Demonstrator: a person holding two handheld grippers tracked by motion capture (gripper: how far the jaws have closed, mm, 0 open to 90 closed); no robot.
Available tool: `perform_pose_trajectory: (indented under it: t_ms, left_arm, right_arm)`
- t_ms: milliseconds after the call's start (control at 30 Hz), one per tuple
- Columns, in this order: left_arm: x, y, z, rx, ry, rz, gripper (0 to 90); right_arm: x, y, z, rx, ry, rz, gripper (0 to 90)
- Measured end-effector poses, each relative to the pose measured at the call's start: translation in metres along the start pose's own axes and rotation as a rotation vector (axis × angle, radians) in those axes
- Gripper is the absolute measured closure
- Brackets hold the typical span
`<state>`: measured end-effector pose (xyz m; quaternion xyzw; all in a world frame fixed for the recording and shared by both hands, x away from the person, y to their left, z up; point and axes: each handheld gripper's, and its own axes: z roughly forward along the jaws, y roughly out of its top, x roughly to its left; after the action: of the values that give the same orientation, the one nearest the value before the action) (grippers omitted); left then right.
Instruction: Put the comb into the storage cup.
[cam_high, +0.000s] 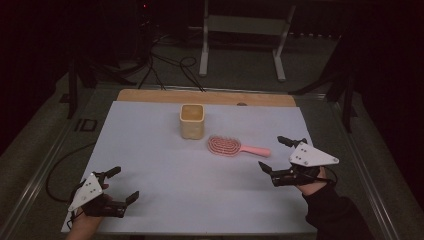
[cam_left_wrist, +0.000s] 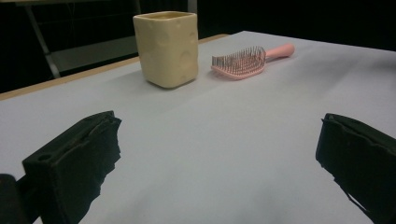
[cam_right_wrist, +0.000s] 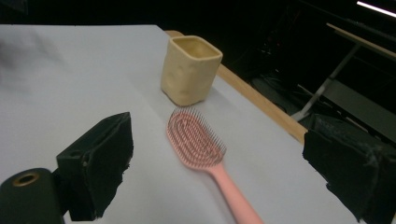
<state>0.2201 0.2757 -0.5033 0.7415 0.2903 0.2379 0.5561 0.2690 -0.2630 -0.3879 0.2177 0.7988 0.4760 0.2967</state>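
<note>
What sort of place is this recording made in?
Most likely a lab or recording studio, not a home: dark surroundings, loose cables on the floor, a metal stand behind, and a table under a plain white sheet.

No writing, label, brand, number or sign can be read on anything in these three views.

The room is dim, its far side nearly black. A pale sheet (cam_high: 165, 185) covers the desk (cam_high: 150, 95), leaving a wooden strip bare along the far edge. Beyond it, on grey floor (cam_high: 240, 70), stands a white metal frame (cam_high: 242, 25), with black cables (cam_high: 170, 65) trailing beside dark stand legs (cam_high: 340, 90).
</note>
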Motion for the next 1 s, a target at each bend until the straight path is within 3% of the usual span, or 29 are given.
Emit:
perform_pose_trajectory:
  t_ms: [100,500,1000]
  left_arm:
    - [0.0,0.0,0.001,0.0,-0.002,0.001,0.0]
    - [-0.001,0.0,0.0,0.001,-0.004,0.007,0.0]
    - [-0.001,0.0,0.0,-0.001,-0.003,0.009,0.0]
  right_arm:
    - [-0.008,0.008,0.005,0.01,-0.01,-0.022,8.4]
    - [-0.038,0.02,0.025,0.001,-0.005,0.012,8.4]
    - [-0.065,0.009,0.064,0.066,0.007,0.09,8.4]
